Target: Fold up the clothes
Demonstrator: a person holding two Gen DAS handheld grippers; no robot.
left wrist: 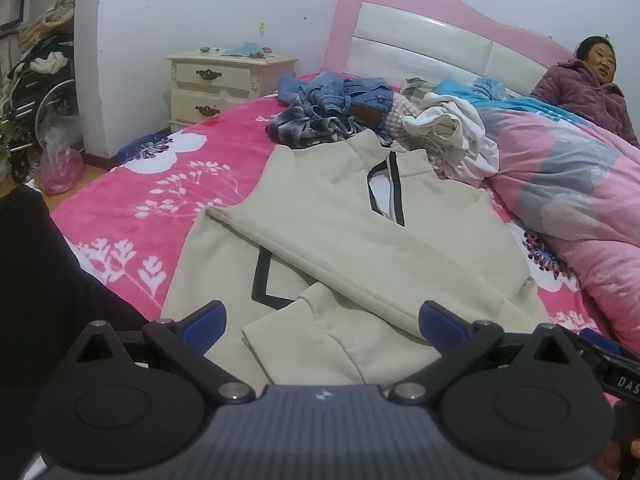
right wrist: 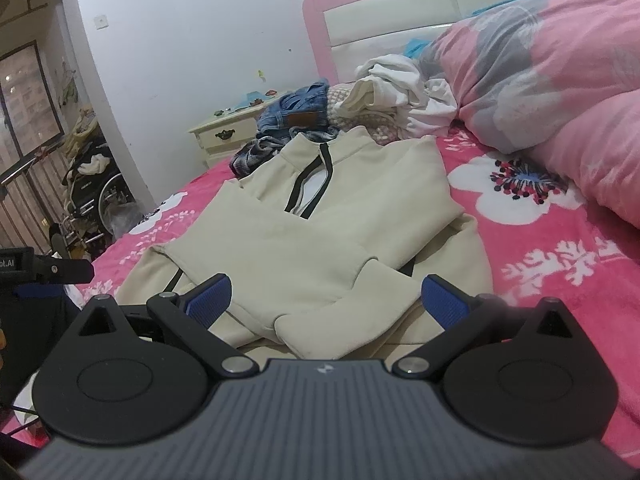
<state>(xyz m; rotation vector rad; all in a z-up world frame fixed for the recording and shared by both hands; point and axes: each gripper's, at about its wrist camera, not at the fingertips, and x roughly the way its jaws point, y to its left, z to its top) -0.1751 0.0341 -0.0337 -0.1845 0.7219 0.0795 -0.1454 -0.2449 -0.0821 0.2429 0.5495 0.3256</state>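
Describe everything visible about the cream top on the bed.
The cream top looks like thick, soft fleece, with a stand collar and a black-edged neck slit showing white inside. It lies flat, front up, on the pink floral blanket, collar toward the headboard. Both sleeves are folded across the body, and a black line shows beneath one. Its collar touches the pile of clothes behind it. The left gripper and right gripper are open at its near edge, holding nothing.

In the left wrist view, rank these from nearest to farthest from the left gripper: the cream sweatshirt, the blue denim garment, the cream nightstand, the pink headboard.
From the left gripper, jaws open:
1. Cream sweatshirt with black trim, flat on the bed directly ahead.
2. Blue denim garment, in the pile beyond the collar.
3. Cream two-drawer nightstand, ahead-left beside the bed.
4. Pink headboard with white panels, against the wall.
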